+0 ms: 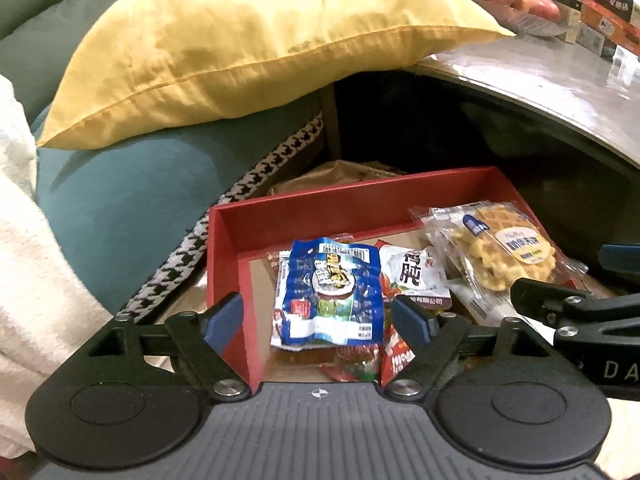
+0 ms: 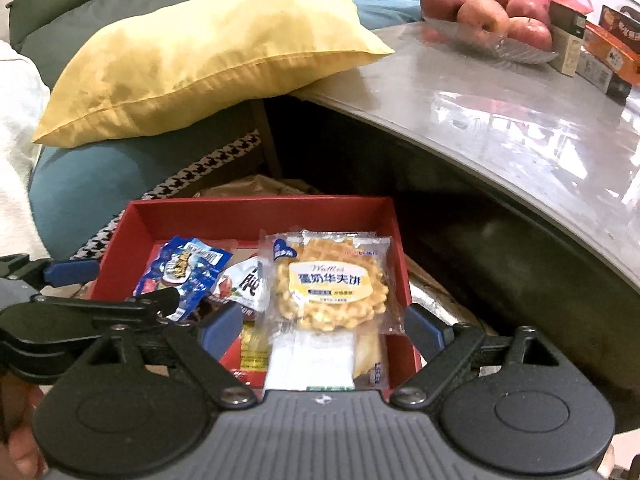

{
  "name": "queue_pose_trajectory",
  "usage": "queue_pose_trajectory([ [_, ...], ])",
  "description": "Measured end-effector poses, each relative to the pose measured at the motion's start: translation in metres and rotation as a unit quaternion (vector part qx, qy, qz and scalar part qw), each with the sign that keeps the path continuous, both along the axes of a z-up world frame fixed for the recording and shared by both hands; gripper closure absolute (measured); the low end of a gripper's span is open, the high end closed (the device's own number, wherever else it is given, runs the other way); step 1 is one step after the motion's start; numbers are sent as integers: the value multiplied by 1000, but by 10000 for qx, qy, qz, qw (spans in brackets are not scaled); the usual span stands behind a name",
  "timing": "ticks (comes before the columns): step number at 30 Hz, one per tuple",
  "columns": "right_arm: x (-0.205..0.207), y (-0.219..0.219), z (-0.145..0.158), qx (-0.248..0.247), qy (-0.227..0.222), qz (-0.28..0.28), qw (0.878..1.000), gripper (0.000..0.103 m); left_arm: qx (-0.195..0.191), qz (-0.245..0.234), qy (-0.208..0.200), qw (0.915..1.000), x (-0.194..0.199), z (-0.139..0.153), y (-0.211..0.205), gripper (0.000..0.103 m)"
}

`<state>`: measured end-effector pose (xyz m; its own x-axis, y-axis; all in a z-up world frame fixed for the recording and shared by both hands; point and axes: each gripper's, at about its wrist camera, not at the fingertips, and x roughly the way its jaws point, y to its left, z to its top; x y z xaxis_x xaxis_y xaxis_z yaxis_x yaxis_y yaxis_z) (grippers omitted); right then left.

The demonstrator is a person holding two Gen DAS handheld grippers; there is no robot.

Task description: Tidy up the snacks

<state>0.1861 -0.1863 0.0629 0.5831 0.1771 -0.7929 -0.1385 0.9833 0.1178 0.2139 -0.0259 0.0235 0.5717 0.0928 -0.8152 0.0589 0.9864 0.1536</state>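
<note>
Both grippers hang over the near end of the red box [image 2: 256, 204], and both are empty. The left gripper [image 1: 320, 316] has its jaws spread wide; the blue packet [image 1: 328, 292] shows in the gap between them, but the pads stand clear of its edges. The right gripper [image 2: 320, 324] is just as wide, with the waffle pack [image 2: 332, 280] lying below and between its fingers, untouched as far as I can see.

Inside the box the snacks sit in a loose heap: the blue packet toward the left wall, a white packet [image 1: 412, 276] tucked beside it in the middle, the waffle pack toward the right wall, and red wrappers [image 1: 396, 356] buried at the near end. The far end of the box floor is bare.

To my eye these two packs have just gone in, so the step in hand looks like lifting clear. I'd draw each gripper straight up with jaws kept wide, so no pad catches a crinkly edge and drags a packet out. The waffle pack rides high on the pile and leans toward the right rim, so the right gripper needs the most care.

Beyond the box lie a yellow pillow [image 2: 192, 64] and, to its right, the table [image 2: 500, 128] with a bowl of apples [image 2: 492, 24].
</note>
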Motion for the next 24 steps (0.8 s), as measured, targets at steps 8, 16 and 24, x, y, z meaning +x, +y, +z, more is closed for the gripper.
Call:
queue_pose_trajectory([
  [8, -24, -5, 15, 97, -113, -73, 9999, 19, -91, -23, -63, 9999, -20, 9, 1, 17],
  [16, -41, -12, 21, 144, -172, -165, 9996, 19, -230, 33, -57, 9997, -38, 15, 5, 16],
  [24, -52, -12, 24, 194, -208, -184, 9994, 19, -336, 44, -69, 9994, -52, 19, 7, 16],
])
